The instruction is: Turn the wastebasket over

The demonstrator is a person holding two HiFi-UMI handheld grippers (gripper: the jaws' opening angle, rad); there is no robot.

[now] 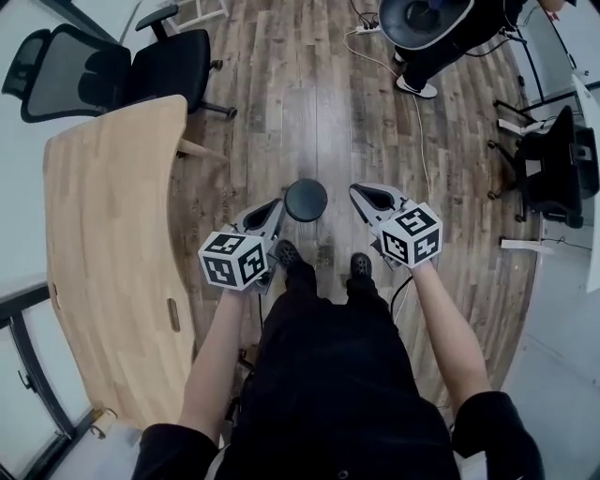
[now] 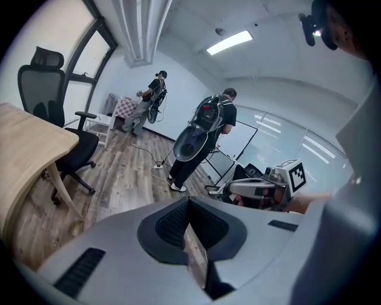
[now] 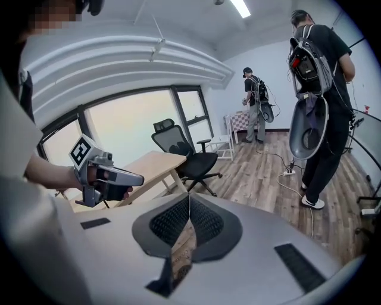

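A small round black wastebasket (image 1: 306, 199) stands on the wooden floor just ahead of my feet; from above only its dark circular top shows. My left gripper (image 1: 277, 205) hangs just left of it, jaws shut and empty. To the basket's right, my right gripper (image 1: 357, 191) is also shut on nothing. Neither touches the basket. In the left gripper view the closed left gripper (image 2: 189, 200) points over the floor, with the right gripper (image 2: 262, 189) beside it. The right gripper view shows its own shut tips (image 3: 189, 196) and the left gripper (image 3: 106, 177); the basket is hidden in both.
A light wooden table (image 1: 112, 234) fills the left side, with a black office chair (image 1: 141, 66) behind it. A person carrying a round dish (image 1: 427, 21) stands at the far end, with a cable (image 1: 412, 103) on the floor. More black furniture (image 1: 553, 169) sits at the right.
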